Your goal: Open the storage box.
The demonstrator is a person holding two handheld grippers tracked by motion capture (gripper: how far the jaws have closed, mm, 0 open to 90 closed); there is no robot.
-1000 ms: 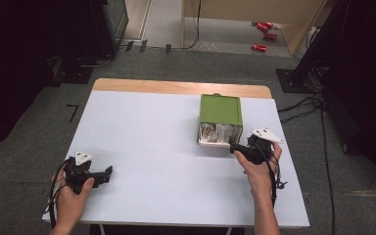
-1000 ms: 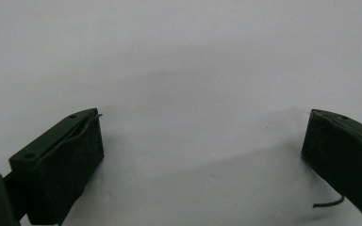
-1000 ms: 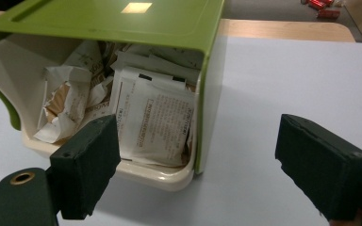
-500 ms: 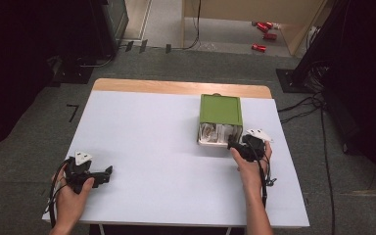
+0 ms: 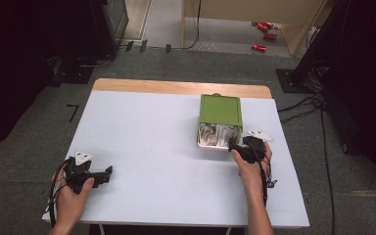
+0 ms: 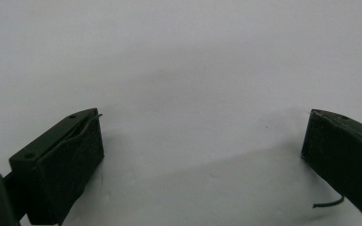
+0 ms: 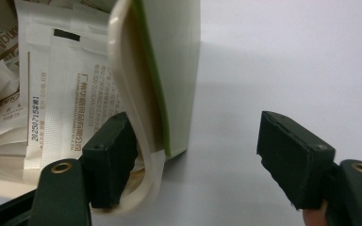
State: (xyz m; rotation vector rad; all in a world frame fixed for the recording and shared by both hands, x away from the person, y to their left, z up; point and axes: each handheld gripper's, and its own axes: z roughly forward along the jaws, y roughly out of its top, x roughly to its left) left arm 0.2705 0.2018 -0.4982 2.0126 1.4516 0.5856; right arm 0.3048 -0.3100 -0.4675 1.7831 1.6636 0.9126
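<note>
A green box (image 5: 220,113) with a cream inside lies on its side at the right of the white table (image 5: 147,132), its open end facing me and stuffed with white paper packets (image 5: 214,135). My right gripper (image 5: 235,146) is at that open end's right corner. In the right gripper view one jaw is inside against the cream rim beside the packets (image 7: 61,84). The other stands well clear outside the box wall (image 7: 181,70). The right gripper (image 7: 200,160) has just been closing, with the wall between its jaws. My left gripper (image 5: 108,172) rests open and empty (image 6: 202,155) at the near left.
A strip of bare wood (image 5: 176,87) runs along the table's far edge. Cables (image 5: 298,105) trail over the floor to the right of the table, and dark equipment (image 5: 103,24) stands beyond the far left corner.
My right gripper has moved left and down to the box's open end, so that its jaws straddle the right wall. The left hand has stayed put.
</note>
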